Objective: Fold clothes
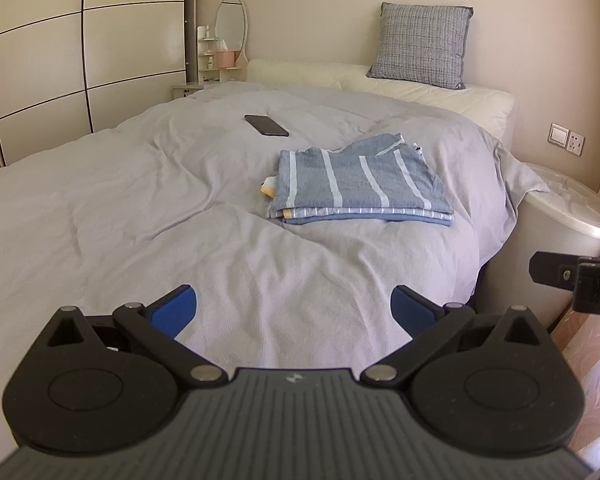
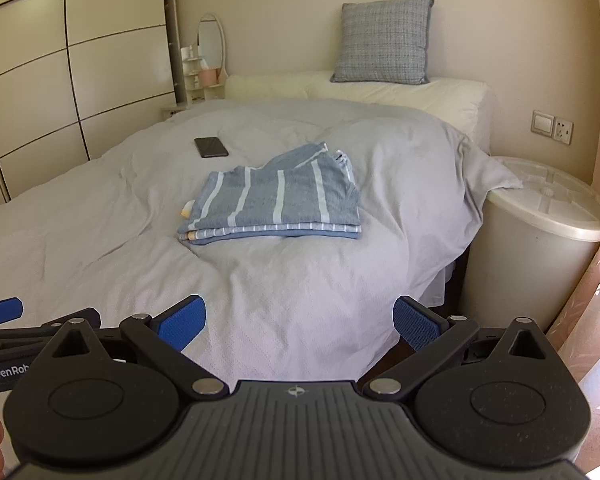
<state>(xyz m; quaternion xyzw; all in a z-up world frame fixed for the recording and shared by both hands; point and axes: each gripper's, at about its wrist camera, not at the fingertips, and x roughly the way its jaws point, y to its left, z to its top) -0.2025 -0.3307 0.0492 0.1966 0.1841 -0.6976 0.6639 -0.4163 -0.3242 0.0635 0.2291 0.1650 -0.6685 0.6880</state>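
Observation:
A folded blue garment with white stripes (image 1: 360,184) (image 2: 276,204) lies in a neat stack on the grey bedspread (image 1: 140,208) (image 2: 100,220), with a bit of yellow cloth showing at its left edge. My left gripper (image 1: 294,312) hangs open over the near part of the bed, well short of the stack, nothing between its blue fingertips. My right gripper (image 2: 300,320) is also open and empty, at about the same distance from the stack. The left gripper's side shows at the left edge of the right wrist view.
A black phone (image 1: 266,125) (image 2: 211,147) lies on the bedspread beyond the stack. A grey pillow (image 1: 422,46) leans on the wall at the headboard. A white round bin with a lid (image 2: 540,232) stands right of the bed. Wardrobe doors (image 1: 60,60) line the left.

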